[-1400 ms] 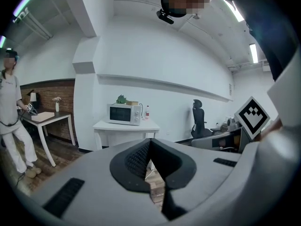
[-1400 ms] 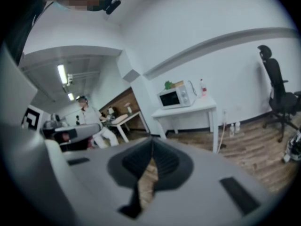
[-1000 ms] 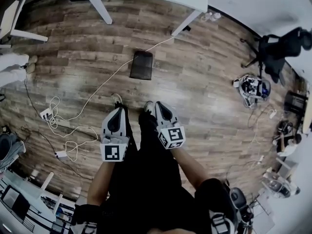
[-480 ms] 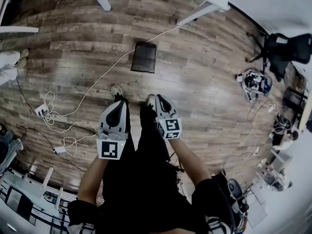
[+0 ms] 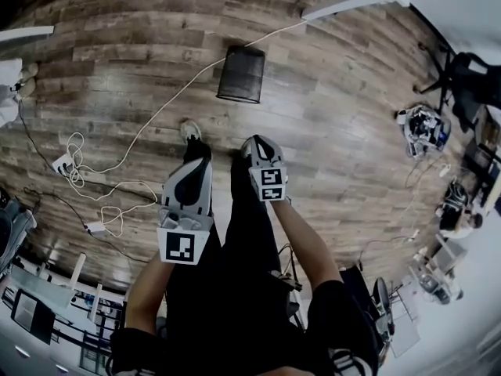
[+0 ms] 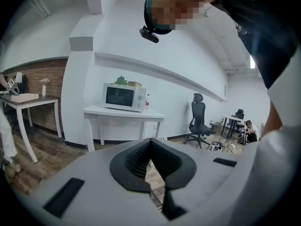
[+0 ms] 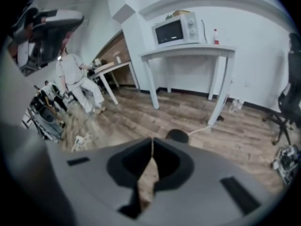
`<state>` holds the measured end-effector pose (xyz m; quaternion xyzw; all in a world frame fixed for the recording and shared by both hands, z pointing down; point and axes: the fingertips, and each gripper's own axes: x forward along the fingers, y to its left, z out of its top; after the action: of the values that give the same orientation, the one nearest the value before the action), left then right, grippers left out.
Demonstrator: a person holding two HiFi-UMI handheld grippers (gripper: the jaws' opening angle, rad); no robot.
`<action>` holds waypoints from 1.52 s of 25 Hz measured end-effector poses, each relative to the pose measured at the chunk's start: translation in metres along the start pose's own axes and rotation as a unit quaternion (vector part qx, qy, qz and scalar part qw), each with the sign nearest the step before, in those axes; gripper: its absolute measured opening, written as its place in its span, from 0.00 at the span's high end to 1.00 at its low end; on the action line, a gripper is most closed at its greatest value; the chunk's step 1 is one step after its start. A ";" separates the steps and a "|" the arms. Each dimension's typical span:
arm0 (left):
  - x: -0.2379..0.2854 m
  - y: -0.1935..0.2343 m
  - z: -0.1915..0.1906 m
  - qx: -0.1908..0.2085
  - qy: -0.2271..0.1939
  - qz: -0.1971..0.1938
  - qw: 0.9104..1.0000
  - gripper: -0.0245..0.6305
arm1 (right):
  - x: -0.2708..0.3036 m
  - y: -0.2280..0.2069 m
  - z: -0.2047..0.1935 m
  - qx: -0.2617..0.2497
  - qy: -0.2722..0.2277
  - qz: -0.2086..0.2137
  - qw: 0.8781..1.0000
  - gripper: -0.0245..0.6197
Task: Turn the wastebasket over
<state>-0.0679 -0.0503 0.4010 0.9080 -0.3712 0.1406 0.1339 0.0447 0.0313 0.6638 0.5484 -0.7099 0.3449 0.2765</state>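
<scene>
Black wastebasket (image 5: 240, 74), standing on wood floor (image 5: 337, 131)

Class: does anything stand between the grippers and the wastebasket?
Nothing visible does. Only bare floor lies between the left gripper, the right gripper and the wastebasket. A white cable passes its left side, outside the path.

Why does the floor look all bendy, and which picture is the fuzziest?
Head view: the wide lens bows the floor planks into curves. Right gripper view: the fuzziest, with the wastebasket only a dark smear. Left gripper view: sharper, with the microwave crisp and black round corners.
</scene>
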 end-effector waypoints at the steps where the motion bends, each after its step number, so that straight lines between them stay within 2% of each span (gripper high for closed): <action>1: 0.003 0.001 -0.005 0.002 -0.001 -0.002 1.000 0.92 | 0.011 -0.002 -0.010 -0.009 0.012 0.000 1.000 0.91; 6: 0.016 0.004 -0.028 -0.010 -0.001 0.007 1.000 0.92 | 0.063 -0.020 -0.061 -0.049 0.083 -0.005 0.995 0.91; 10: 0.026 0.009 -0.042 -0.021 -0.007 0.018 1.000 0.92 | 0.096 -0.025 -0.084 -0.063 0.102 0.004 0.993 0.90; 13: 0.034 0.013 -0.055 -0.037 -0.011 0.028 0.999 0.91 | 0.123 -0.031 -0.103 -0.075 0.124 0.001 0.989 0.77; 16: 0.044 0.018 -0.071 -0.037 -0.009 0.028 0.999 0.92 | 0.151 -0.043 -0.123 -0.084 0.142 -0.010 0.986 0.75; 20: 0.053 0.025 -0.091 -0.038 -0.009 0.032 0.999 0.92 | 0.183 -0.061 -0.148 -0.097 0.157 -0.025 0.982 0.74; 23: 0.061 0.033 -0.109 -0.038 -0.008 0.037 0.999 0.91 | 0.204 -0.071 -0.165 -0.125 0.165 -0.029 0.978 0.73; 31: 0.068 0.042 -0.151 -0.055 -0.001 0.051 0.997 0.92 | 0.251 -0.085 -0.202 -0.234 0.189 -0.050 0.952 0.71; 38: 0.064 0.052 -0.184 -0.065 0.007 0.058 0.996 0.92 | 0.289 -0.099 -0.212 -0.260 0.190 -0.085 0.943 0.67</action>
<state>-0.0896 -0.0625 0.6009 0.8735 -0.4302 0.1302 0.1870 0.0731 0.0139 1.0342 0.4399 -0.6600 0.2210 0.5675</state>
